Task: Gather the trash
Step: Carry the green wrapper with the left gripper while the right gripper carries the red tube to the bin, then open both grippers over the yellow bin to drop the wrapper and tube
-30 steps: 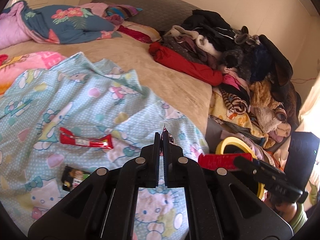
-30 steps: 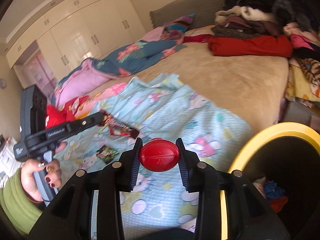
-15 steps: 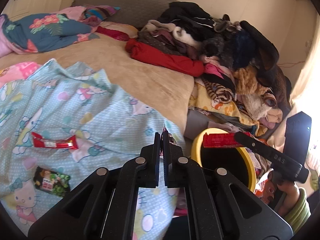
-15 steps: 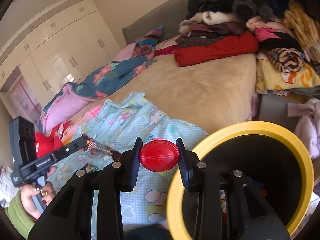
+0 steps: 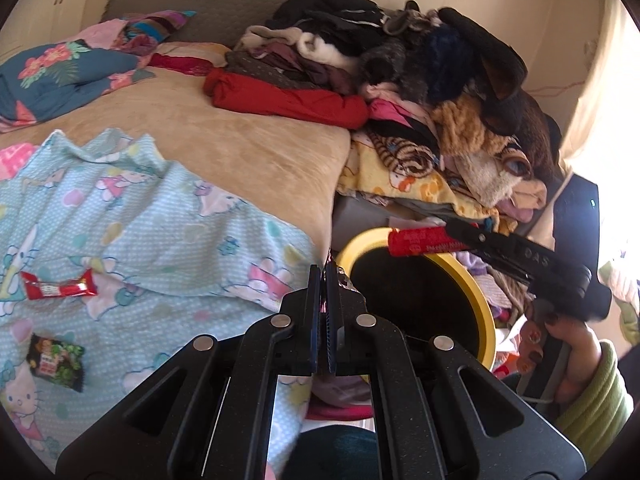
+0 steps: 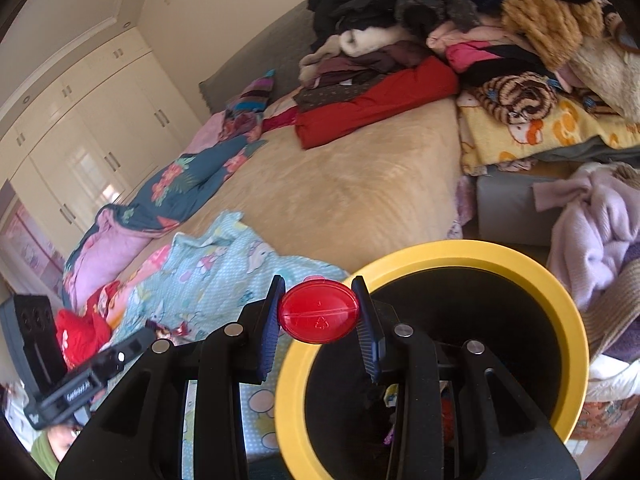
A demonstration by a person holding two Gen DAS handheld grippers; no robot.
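Lying level across yellow-rimmed bin (image 5: pixel 478 296), red tube (image 5: pixel 424 241) in right gripper (image 6: pixel 319 312).

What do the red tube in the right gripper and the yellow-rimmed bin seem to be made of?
The red tube looks like glossy moulded plastic: its end shows a seam line and an embossed recycling mark. From the side it carries printed text, possibly on a label. The bin seems to be smooth plastic too, with an even, slightly shiny yellow rim and a dark inside; the look does not settle it fully.
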